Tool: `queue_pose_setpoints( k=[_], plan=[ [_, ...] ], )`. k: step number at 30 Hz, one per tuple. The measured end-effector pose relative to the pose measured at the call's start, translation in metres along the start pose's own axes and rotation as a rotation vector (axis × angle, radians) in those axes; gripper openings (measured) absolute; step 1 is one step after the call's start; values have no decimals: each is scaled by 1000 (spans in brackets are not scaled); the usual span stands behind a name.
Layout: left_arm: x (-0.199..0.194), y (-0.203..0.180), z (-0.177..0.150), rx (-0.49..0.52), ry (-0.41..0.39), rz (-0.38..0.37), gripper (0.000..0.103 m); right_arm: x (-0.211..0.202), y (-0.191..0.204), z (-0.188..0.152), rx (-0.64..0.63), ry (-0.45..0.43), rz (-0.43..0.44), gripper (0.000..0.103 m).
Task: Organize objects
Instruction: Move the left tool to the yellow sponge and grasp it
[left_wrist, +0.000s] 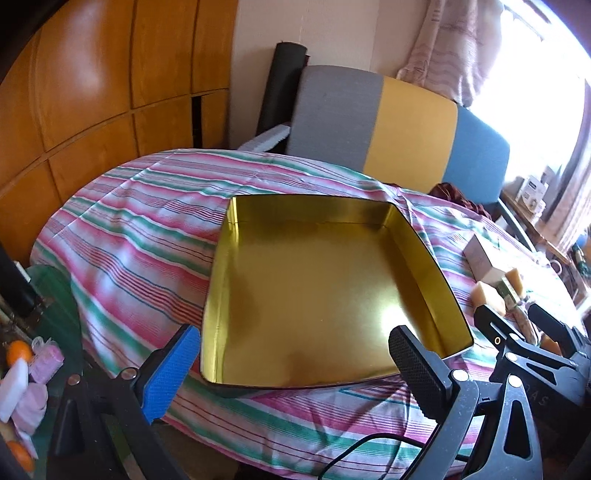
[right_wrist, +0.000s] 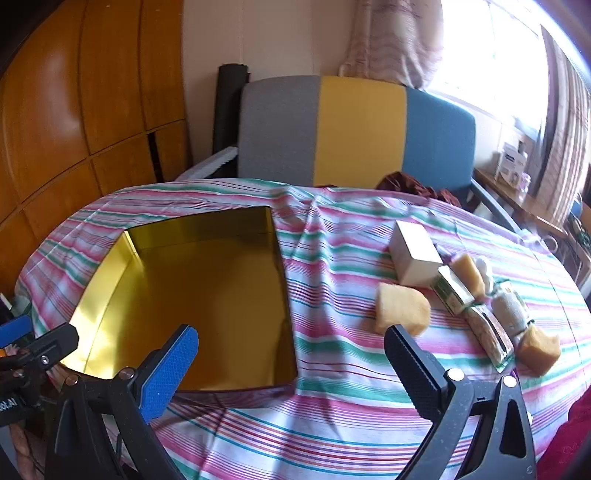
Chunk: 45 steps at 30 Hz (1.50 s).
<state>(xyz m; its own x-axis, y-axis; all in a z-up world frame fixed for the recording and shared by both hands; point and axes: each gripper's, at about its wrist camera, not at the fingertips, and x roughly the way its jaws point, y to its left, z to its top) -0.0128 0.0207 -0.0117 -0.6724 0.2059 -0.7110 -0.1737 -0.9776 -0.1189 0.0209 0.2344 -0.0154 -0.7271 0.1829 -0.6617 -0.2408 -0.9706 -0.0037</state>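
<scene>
Left wrist view: the left hand-held gripper hangs over the near edge of the gold tin, its two fingers spread wide apart with nothing between them. The tin is empty and lies straight ahead and below, on the striped cloth that covers the counter. The things to sort sit off to the right of the tin: a white box and yellow sponge blocks, partly hidden behind the right hand-held gripper, which reaches in from that side.

Right wrist view: the right hand-held gripper also stands fully apart and holds nothing. It tilts downward toward the cloth, aimed between the tin on its left and the row of objects on its right. The nearest sponge block lies just beyond its black finger, slightly to the right, its long axis running roughly across the view. Behind it come the white box, a small green-printed carton, a clear packet and two more sponge blocks. The right hand is clearly the nearer to these, so a pick would likely fall to it, with a swing leftward to the tin.
</scene>
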Motion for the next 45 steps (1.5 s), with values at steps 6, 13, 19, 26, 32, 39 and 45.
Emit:
queue_pose_setpoints(
  k=[6,13,19,26,32,39,45],
  plan=[
    [9,-23,6,73,25,-78,101,-1,-46,-6,83,17,-45,103],
    [20,-76,20,247,47,-186,101,-5,-122,-11,203,67,-112,103],
    [29,-145,33,427,31,-304,101,-16,-188,-17,313,106,-150,103],
    [68,-224,38,496,121,-363,101,-37,-258,-33,452,124,-173,103],
    [113,-273,30,500,221,-341,101,-45,-291,-52,558,164,-116,103],
    [150,-313,19,529,266,-279,101,-39,-307,-61,644,197,-46,103],
    [176,-321,13,514,324,-270,80,-34,-309,-63,669,201,-12,103]
  ],
)
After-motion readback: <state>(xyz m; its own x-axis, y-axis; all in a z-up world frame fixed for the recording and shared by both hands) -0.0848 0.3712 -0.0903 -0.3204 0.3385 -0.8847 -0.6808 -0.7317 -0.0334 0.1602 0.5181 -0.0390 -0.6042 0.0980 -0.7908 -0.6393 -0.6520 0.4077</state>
